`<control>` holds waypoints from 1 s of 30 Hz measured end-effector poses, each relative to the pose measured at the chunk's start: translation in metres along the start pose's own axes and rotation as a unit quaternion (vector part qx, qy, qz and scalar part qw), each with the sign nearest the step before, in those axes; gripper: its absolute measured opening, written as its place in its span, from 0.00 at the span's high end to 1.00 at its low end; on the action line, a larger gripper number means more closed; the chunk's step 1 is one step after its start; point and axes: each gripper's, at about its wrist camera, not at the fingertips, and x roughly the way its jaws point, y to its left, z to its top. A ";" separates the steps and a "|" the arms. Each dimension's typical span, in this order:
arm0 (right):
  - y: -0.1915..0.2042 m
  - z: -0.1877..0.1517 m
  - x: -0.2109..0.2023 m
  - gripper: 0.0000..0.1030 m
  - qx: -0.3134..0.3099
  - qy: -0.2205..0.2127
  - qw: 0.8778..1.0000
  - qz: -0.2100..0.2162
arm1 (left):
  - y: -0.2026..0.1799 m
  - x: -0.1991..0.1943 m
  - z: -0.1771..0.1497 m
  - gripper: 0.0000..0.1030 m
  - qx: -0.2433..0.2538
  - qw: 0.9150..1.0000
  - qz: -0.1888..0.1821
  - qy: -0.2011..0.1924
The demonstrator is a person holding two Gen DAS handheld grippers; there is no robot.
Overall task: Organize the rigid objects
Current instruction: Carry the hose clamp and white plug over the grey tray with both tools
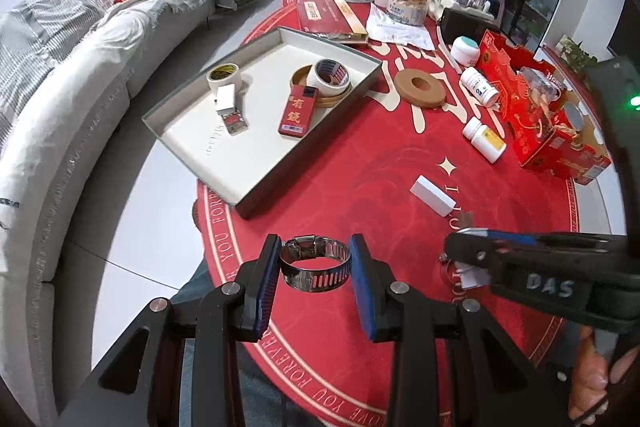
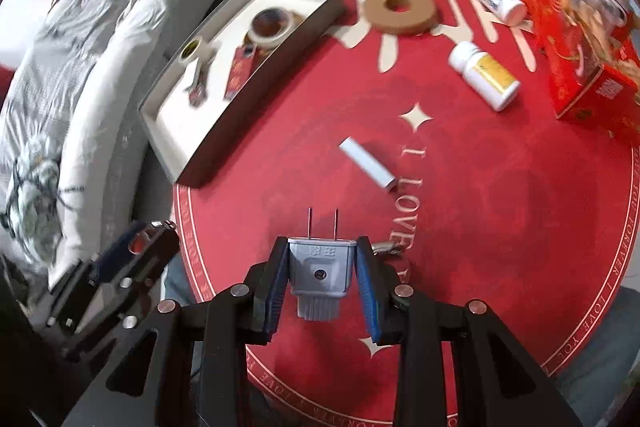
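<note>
Left gripper: my jaws were clamped on a metal hose clamp, one blue pad against each side of the band, holding it above the near edge of the red tablecloth.
Right gripper: my jaws were closed on a grey two-pin plug, its prongs pointing forward, away from me.
Tray: a shallow grey box with a white floor sat at the table's left edge, ahead of my left gripper.
Tray contents: a small tape roll, a larger tape roll resting on a brown ring, a red flat box and a small white item.
Loose on the cloth: a white block, a brown disc with a hole, and two white bottles lying on their sides near a red carton.
</note>
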 end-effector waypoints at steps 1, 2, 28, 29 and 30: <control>0.003 -0.003 0.002 0.67 -0.005 0.003 1.000 0.000 | 0.002 -0.004 -0.002 0.64 -0.002 1.000 0.000 -0.003; 0.006 -0.005 0.003 0.67 -0.008 0.005 1.000 0.000 | 0.003 -0.007 -0.004 0.64 -0.005 1.000 0.000 -0.006; 0.024 -0.020 -0.010 0.67 -0.035 0.020 0.999 -0.004 | 0.038 -0.065 -0.010 0.64 -0.074 0.994 0.013 -0.076; 0.027 -0.018 -0.013 0.67 -0.037 0.015 0.999 -0.003 | 0.040 -0.065 -0.009 0.64 -0.078 0.994 0.010 -0.077; 0.029 -0.016 -0.015 0.67 -0.040 0.010 0.999 -0.003 | 0.040 -0.065 -0.009 0.64 -0.080 0.994 0.008 -0.078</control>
